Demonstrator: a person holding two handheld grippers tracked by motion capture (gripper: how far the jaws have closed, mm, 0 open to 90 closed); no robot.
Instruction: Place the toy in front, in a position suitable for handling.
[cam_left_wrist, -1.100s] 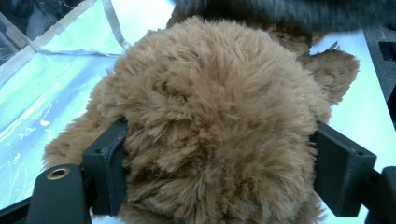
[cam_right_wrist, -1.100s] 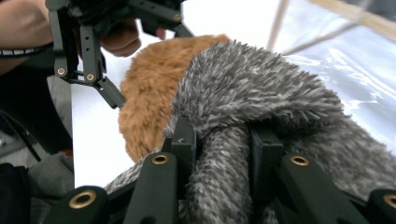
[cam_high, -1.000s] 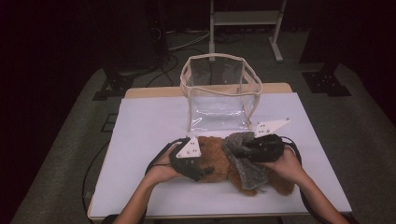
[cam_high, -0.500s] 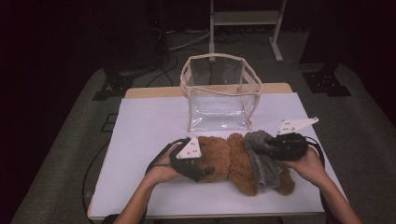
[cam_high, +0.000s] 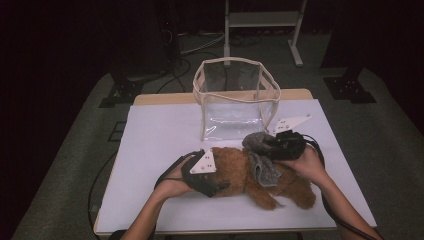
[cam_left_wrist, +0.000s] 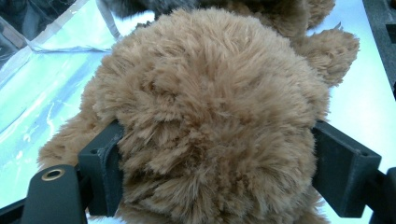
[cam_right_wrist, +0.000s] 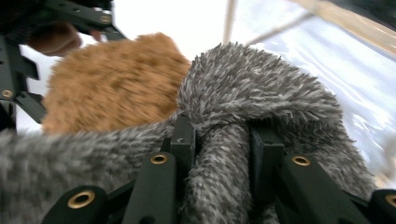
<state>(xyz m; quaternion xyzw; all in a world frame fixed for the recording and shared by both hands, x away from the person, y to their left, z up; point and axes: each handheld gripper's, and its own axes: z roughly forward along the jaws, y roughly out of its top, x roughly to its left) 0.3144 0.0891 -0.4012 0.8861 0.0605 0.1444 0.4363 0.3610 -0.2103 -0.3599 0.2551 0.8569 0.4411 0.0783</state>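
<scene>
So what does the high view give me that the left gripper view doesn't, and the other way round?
High view alone: the whole white table, the clear bag standing open behind the bear, the right gripper shut on the grey scarf, and both forearms.

Left gripper view alone: a close look at how its two black jaws sit against either side of the bear's furry head, pressing into the fur.

Both: the brown teddy bear lying on the table, the left gripper at its head, and part of the clear bag.
</scene>
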